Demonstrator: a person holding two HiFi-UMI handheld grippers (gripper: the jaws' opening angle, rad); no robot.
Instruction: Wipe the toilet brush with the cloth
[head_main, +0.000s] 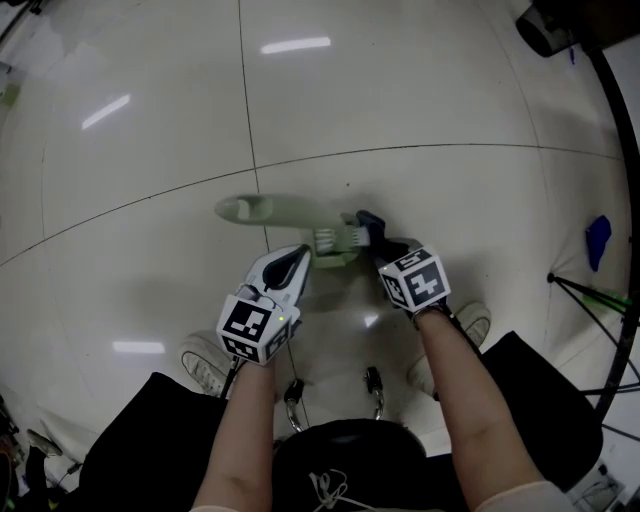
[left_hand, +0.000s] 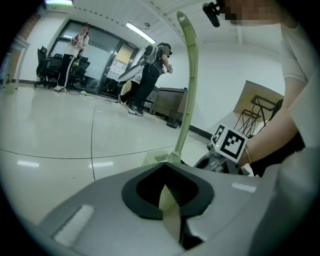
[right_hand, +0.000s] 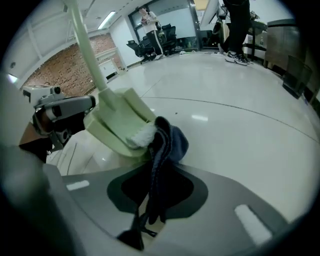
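A pale green toilet brush (head_main: 270, 211) is held level above the white floor, its handle end pointing left. My left gripper (head_main: 296, 262) is shut on a thin green part of the toilet brush (left_hand: 170, 206) near the head, and the handle (left_hand: 188, 75) rises away from it. My right gripper (head_main: 384, 243) is shut on a dark blue cloth (head_main: 367, 221). The cloth (right_hand: 165, 142) is pressed against the white bristles (right_hand: 142, 134) of the brush head (right_hand: 116, 124). The left gripper (right_hand: 64, 108) shows beyond the head in the right gripper view.
Glossy white tiled floor (head_main: 400, 90) all around. A blue object (head_main: 597, 241) and black stand legs (head_main: 590, 292) lie at the right. The person's shoes (head_main: 206, 366) are below the grippers. People (left_hand: 150, 75), chairs and a cabinet stand far off.
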